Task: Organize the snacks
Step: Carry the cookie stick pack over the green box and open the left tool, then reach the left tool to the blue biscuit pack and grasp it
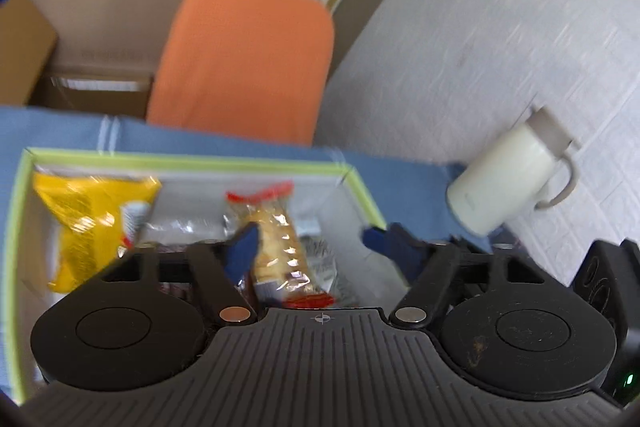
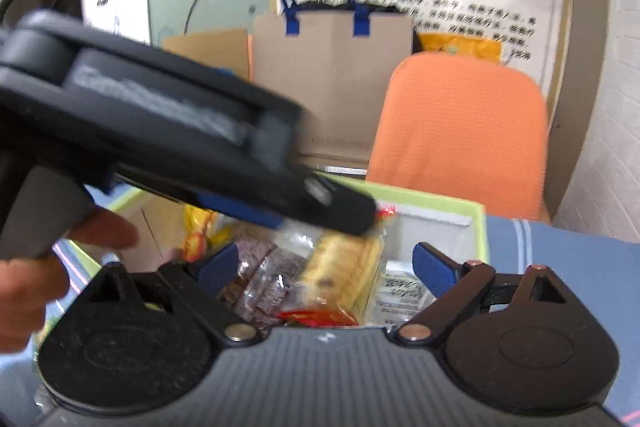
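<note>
Both wrist views, grippers over the snack box. My left gripper (image 1: 310, 239) hangs with its jaws spread wide and nothing between the pads; the clear cracker packet (image 1: 276, 227) lies just below and ahead of its left fingertip, inside the green-rimmed box (image 1: 192, 159). My right gripper (image 2: 326, 263) is likewise wide and empty, looking down on the same packet (image 2: 344, 267) with the brown wrapped bars (image 2: 260, 279) to its left and a white printed sachet (image 2: 400, 295) to its right. The yellow chip bag (image 1: 88, 219) leans in the box's far-left corner as the left gripper sees it. I judge all of these light, soft-skinned and slick; the crackers and chips are likely brittle, so I would take a packet across its crimped end seam or its narrow middle, with gentle pressure. Room is tight: the box walls flank both sets of fingers, and the left gripper's body crosses directly over the right gripper's line of approach, so only one tool should descend at a time. To the right of the left gripper a white lidded mug (image 1: 508, 179) stands near the edge of the blue tablecloth (image 1: 400, 179), beyond the box wall; an orange chair back (image 2: 464, 131) rises behind the box.
</note>
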A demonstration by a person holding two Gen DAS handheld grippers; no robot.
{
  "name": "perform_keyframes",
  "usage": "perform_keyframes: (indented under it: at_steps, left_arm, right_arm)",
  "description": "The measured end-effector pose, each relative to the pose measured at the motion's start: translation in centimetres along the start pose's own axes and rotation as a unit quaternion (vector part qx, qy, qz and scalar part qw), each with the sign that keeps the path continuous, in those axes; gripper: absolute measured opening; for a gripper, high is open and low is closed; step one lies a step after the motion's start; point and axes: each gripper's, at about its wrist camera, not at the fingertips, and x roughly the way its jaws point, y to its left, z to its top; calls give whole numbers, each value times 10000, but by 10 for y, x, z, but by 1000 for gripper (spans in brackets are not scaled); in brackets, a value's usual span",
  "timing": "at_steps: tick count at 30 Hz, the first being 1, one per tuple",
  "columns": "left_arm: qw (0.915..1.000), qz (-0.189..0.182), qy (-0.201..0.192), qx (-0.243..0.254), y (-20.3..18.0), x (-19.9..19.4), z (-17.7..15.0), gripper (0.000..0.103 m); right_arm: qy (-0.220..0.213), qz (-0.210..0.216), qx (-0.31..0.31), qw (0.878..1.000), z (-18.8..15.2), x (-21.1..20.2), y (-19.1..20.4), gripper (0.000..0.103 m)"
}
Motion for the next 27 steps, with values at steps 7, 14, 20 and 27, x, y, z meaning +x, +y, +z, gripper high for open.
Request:
perform_keyframes:
  at_steps: [7, 14, 20, 27]
  left_arm:
    - [9978, 94, -642, 131, -20, -78, -40, 78]
    - [9981, 385, -470, 37, -24, -112, -109, 78]
    - [9986, 309, -45, -433, -11, -119, -171, 78]
    - [9949, 313, 334, -902, 6, -123, -206, 76]
  right_arm:
    - [-154, -468, 445, 9978, -32, -69, 21, 102]
    - [-221, -468, 591, 9969, -88, -131, 47, 102]
    - [431, -174, 900, 9949, -153, -147, 71, 102]
    - [764, -648, 592, 9932, -176, -126, 88, 102]
